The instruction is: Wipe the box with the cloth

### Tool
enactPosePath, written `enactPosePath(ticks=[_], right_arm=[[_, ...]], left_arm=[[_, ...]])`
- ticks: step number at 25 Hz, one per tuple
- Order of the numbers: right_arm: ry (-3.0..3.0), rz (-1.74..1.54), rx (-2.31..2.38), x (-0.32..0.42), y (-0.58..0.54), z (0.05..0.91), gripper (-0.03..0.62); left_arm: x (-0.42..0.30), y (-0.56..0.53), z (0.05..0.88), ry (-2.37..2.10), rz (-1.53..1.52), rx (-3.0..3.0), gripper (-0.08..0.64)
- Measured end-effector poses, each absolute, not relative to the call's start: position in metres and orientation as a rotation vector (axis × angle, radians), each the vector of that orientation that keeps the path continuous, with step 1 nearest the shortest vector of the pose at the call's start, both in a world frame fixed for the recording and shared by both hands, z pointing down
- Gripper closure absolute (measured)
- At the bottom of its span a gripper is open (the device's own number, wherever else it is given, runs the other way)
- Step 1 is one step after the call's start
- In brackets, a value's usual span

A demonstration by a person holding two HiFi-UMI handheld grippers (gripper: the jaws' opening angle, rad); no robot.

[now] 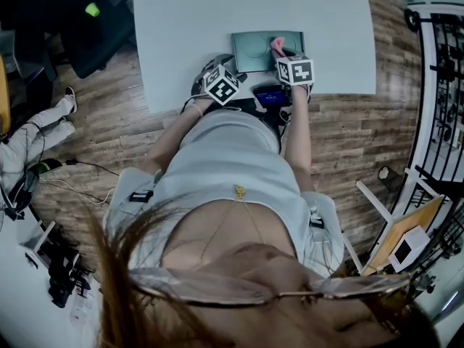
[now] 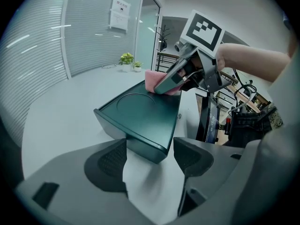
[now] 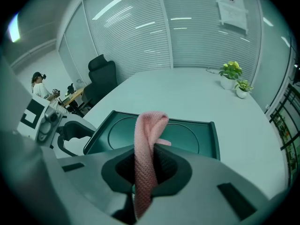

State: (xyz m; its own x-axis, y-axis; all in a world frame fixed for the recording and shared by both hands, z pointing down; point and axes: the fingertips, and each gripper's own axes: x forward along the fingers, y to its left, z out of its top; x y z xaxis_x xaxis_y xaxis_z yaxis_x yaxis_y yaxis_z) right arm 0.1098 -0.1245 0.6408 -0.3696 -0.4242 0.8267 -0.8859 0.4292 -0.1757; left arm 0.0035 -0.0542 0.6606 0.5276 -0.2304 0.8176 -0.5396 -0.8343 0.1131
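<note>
1. The right gripper (image 3: 145, 165) is clamped tight on the pink cloth (image 3: 149, 125), which pokes up over the green box (image 3: 187, 134).
2. The box lies crosswise on the table (image 1: 181, 20), just ahead of both grippers (the right looks nearer its top).
3. The left gripper (image 2: 150, 156) gapes empty, with the box corner just before its jaws.

The box (image 2: 140, 121) is deep dark green with a faint ring on its lid, and the cloth (image 3: 146, 144) is a soft pink knit. The table (image 1: 188, 20) is pale grey-white and the floor (image 1: 123, 122) is brown planks. The grey left gripper (image 2: 150, 161) and right gripper (image 3: 146, 165) bear black-and-white square markers.
</note>
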Motion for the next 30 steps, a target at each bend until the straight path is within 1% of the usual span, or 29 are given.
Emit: enactPosePath(ticks=[5,20,24,30], right_arm=[[-2.027,0.890,1.070,0.089,-0.120,0.640,0.552],[-2.028,0.925,1.003,0.054,-0.113,0.641,0.552],[-2.022,0.884,0.989,0.047,-0.114,0.643,0.552],[-2.073,0.930,0.937,0.025,-0.106,0.645,0.552]], left_arm=[[0.003,-0.054,0.660,-0.617,1.219,2.429,0.249],[0.004,-0.053,0.657,-0.590,1.190,2.457,0.249],[0.003,-0.051,0.657,-0.586,1.186,2.459,0.249],[0.004,-0.049,0.656,-0.582,1.172,2.459,0.249]])
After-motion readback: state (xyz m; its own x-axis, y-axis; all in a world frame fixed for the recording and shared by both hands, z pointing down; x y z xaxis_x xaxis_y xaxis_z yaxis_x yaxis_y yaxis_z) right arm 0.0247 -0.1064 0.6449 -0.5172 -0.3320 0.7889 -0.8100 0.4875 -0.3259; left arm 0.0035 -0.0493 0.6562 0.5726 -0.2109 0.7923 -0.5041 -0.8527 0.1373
